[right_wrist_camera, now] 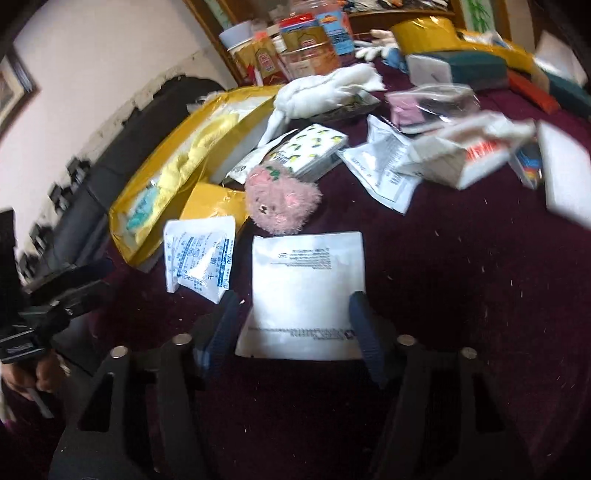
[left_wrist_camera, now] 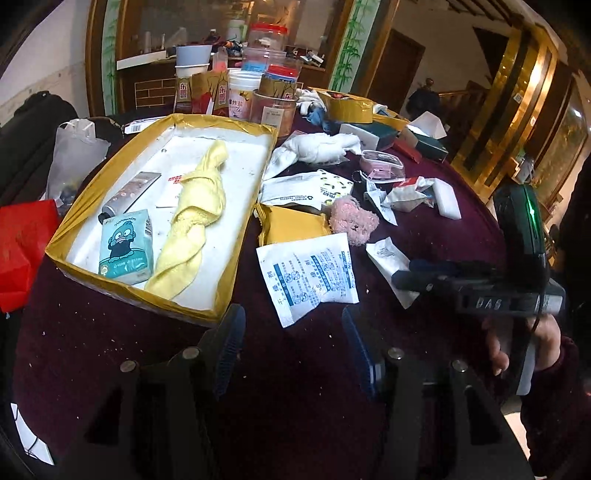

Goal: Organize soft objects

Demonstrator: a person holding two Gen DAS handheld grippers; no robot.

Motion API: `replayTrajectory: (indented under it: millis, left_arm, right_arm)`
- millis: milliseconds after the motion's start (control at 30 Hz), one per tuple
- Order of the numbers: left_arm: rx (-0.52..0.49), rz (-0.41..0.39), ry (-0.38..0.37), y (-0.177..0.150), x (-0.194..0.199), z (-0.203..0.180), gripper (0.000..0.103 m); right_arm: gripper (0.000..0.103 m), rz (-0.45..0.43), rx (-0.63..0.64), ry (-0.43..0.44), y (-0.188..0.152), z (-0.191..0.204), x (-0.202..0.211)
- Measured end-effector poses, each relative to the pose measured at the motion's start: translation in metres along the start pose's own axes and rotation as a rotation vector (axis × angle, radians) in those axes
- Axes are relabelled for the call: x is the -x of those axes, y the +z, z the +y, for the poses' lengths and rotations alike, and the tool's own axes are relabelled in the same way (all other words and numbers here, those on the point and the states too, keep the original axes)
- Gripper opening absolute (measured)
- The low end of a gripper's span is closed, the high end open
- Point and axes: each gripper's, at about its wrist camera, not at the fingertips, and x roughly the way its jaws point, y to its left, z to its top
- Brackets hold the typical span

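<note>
A twisted yellow towel (left_wrist_camera: 197, 218) lies lengthwise in the gold-rimmed tray (left_wrist_camera: 55, 236); a fluffy pink toy (right_wrist_camera: 282, 201) and a crumpled white cloth (left_wrist_camera: 317, 147), perhaps 1 rag, rest on the maroon tabletop (left_wrist_camera: 110, 350)

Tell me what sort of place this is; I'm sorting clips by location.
Probably a lived-in home room: a maroon-clothed table cluttered with household odds, a wooden glass-fronted cabinet with bamboo-painted trim, and a dark wooden door behind.
</note>
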Motion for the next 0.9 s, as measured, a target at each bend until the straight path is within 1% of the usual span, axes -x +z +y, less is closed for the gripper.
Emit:
replayTrajectory:
  millis: [133, 200, 233, 267, 333, 400, 467, 533, 600, 667, 767, 900]
  left_arm:
    - [-0.010, 0.002, 0.008, 0.004, -0.001, -0.001, 0.056]
    - [-0.059, 0.025, 0.021, 0.009, -0.009, -0.007, 0.056]
    - [-0.086, 0.041, 0.028, 0.008, -0.012, -0.011, 0.056]
    - [-0.111, 0.054, 0.033, 0.008, -0.017, -0.015, 0.056]
    - [-0.142, 0.068, 0.035, 0.007, -0.022, -0.021, 0.056]
    - [-0.163, 0.067, 0.005, 0.007, -0.023, -0.026, 0.056]
    - [-0.166, 0.067, -0.015, 0.008, -0.025, -0.028, 0.056]
    - [-0.161, 0.074, -0.015, 0.010, -0.030, -0.028, 0.056]
    - [-0.147, 0.081, -0.008, 0.012, -0.034, -0.026, 0.056]
    - [-0.123, 0.079, -0.004, 0.014, -0.037, -0.023, 0.056]
    - [-0.087, 0.082, 0.000, 0.015, -0.044, -0.020, 0.056]
    - [-0.075, 0.111, 0.031, 0.015, -0.059, -0.022, 0.057]
  right_arm:
    - [0.071, 0.035, 0.108, -0.134, 0.004, 0.023, -0.011]
    - [0.071, 0.044, 0.171, -0.223, 0.004, 0.031, -0.018]
    - [0.073, 0.044, 0.218, -0.278, 0.002, 0.035, -0.022]
    - [0.078, 0.033, 0.231, -0.289, 0.002, 0.036, -0.022]
    - [0.079, 0.022, 0.207, -0.256, 0.002, 0.028, -0.019]
    - [0.078, 0.026, 0.231, -0.242, 0.002, 0.026, -0.017]
    - [0.078, 0.030, 0.229, -0.235, 0.004, 0.025, -0.017]
    - [0.077, 0.030, 0.235, -0.234, 0.004, 0.025, -0.017]
    - [0.067, 0.010, 0.229, -0.222, 0.004, 0.021, -0.015]
    - [0.062, -0.004, 0.215, -0.195, 0.005, 0.017, -0.014]
    - [0.058, -0.016, 0.206, -0.162, 0.006, 0.011, -0.011]
    - [0.052, -0.029, 0.209, -0.171, 0.007, 0.009, -0.008]
